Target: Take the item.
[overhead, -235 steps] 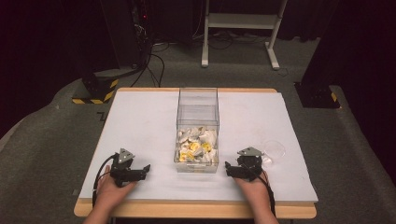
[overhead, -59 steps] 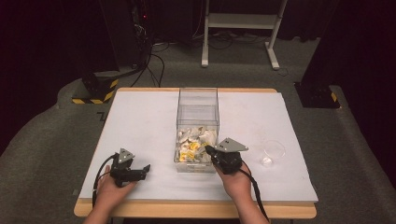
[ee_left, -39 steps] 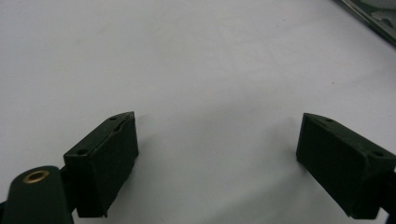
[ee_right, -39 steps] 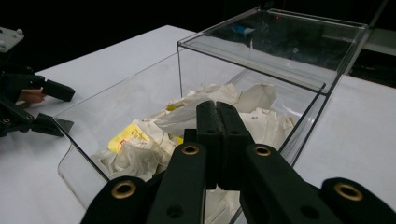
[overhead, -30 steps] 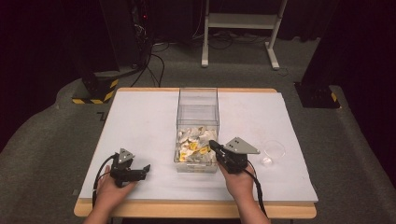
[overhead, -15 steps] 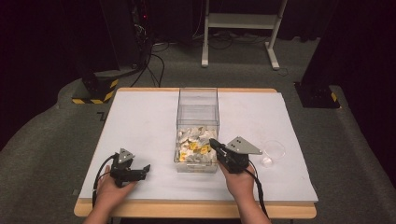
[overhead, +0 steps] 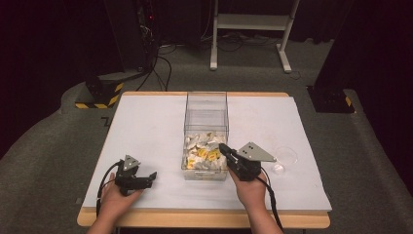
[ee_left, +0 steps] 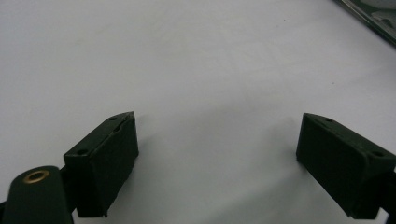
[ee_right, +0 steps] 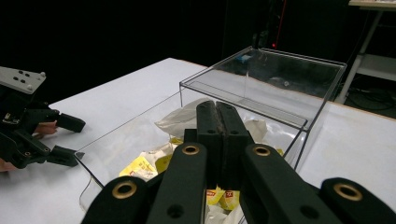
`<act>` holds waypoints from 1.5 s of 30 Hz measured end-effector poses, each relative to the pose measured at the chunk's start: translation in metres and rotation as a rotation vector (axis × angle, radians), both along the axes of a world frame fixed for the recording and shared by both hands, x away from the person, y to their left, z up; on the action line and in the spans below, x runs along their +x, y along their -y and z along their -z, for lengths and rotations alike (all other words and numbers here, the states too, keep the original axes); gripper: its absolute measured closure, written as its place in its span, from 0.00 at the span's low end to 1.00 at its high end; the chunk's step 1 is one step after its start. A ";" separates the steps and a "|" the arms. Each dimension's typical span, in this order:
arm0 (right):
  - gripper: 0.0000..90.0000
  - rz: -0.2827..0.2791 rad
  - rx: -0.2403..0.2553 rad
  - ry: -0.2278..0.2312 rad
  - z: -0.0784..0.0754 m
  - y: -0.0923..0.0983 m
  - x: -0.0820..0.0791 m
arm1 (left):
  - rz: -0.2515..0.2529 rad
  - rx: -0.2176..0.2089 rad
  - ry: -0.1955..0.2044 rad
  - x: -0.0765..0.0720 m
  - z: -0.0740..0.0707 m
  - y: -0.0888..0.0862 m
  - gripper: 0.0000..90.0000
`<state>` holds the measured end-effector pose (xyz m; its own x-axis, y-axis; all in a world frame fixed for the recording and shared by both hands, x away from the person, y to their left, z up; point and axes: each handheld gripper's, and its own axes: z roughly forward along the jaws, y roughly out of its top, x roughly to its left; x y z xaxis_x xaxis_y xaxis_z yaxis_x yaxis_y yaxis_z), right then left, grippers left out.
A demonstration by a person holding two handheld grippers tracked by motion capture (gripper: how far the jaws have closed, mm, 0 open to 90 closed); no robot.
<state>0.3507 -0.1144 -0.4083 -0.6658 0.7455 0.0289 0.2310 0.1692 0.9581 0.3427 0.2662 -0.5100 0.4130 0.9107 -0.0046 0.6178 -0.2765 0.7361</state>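
Meanwhile the right claw (overhead: pixel 223 147) hangs over the near end of the clear bin (overhead: pixel 206 105), jaws pressed together and empty — yellow-and-white packets (overhead: pixel 204 155) lie heaped below it. Near the counter's (overhead: pixel 146 122) front-left corner, the left claw (overhead: pixel 152 175) rests on the white surface, jaws wide apart, gripping nothing.

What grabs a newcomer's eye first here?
The clear box at mid-table, with white and yellow packets heaped at its near end. The right hand-held gripper reaches over the box's near right corner, jaws pressed together. The left hand-held gripper rests open on the white tabletop, near left.
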 end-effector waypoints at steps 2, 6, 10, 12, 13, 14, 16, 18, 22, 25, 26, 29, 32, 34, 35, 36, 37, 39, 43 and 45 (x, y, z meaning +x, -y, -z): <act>1.00 0.000 0.000 0.002 -0.001 0.001 0.000 | 0.000 0.000 -0.001 0.000 0.000 0.000 0.15; 1.00 0.007 0.010 0.004 -0.003 0.005 -0.001 | 0.000 0.000 0.000 0.000 0.000 0.000 0.15; 1.00 0.015 0.020 0.014 -0.006 0.010 -0.001 | 0.000 0.000 0.000 0.000 0.000 0.000 0.15; 1.00 0.021 0.026 0.016 -0.007 0.013 -0.001 | 0.000 0.002 0.000 0.000 0.000 0.000 0.15; 1.00 0.023 0.026 0.019 -0.008 0.014 -0.001 | 0.000 0.000 -0.001 0.000 0.000 0.000 0.15; 1.00 0.028 0.029 0.018 -0.008 0.015 -0.001 | 0.000 0.002 0.000 0.000 0.000 0.000 0.14; 1.00 0.034 0.031 0.021 -0.009 0.018 -0.001 | 0.000 0.002 0.000 0.000 0.000 0.000 0.15; 1.00 0.043 0.037 0.022 -0.010 0.021 -0.001 | 0.000 0.002 0.000 0.000 0.000 0.000 0.15; 1.00 0.061 0.047 0.026 -0.012 0.029 -0.002 | 0.000 0.002 -0.001 0.000 0.000 0.000 0.15; 1.00 0.075 0.054 0.033 -0.015 0.036 -0.002 | 0.000 0.002 -0.001 0.000 0.000 0.000 0.14; 1.00 0.082 0.055 0.035 -0.015 0.038 -0.003 | -0.001 0.001 -0.001 0.000 0.000 0.000 0.15; 1.00 0.106 0.067 0.044 -0.019 0.049 -0.004 | 0.000 0.001 -0.001 0.000 0.000 0.000 0.15; 1.00 0.119 0.072 0.048 -0.021 0.054 -0.005 | -0.001 0.001 -0.001 0.000 0.000 0.000 0.15; 1.00 0.131 0.078 0.050 -0.022 0.059 -0.006 | 0.000 0.002 -0.001 0.000 0.000 0.000 0.15; 1.00 0.136 0.080 0.052 -0.023 0.062 -0.006 | 0.000 0.001 -0.001 0.000 0.000 0.000 0.15; 1.00 0.143 0.082 0.053 -0.023 0.064 -0.007 | 0.000 0.001 0.000 0.000 0.000 0.000 0.15; 1.00 0.148 0.083 0.054 -0.024 0.067 -0.007 | 0.000 0.001 0.000 0.000 0.000 0.000 0.15; 1.00 0.159 0.082 0.053 -0.024 0.072 -0.008 | -0.001 0.001 -0.001 0.000 0.000 0.000 0.15; 1.00 0.181 0.090 0.044 -0.022 0.082 -0.008 | -0.001 0.001 -0.001 0.000 0.000 0.000 0.15; 1.00 0.187 0.089 0.044 -0.022 0.084 -0.008 | 0.000 0.001 0.000 0.000 0.000 0.000 0.15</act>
<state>0.3427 -0.1980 -0.3863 -0.5183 0.8520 0.0744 0.2078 0.0411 0.9773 0.3428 0.2664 -0.5099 0.4130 0.9107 -0.0034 0.6178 -0.2774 0.7358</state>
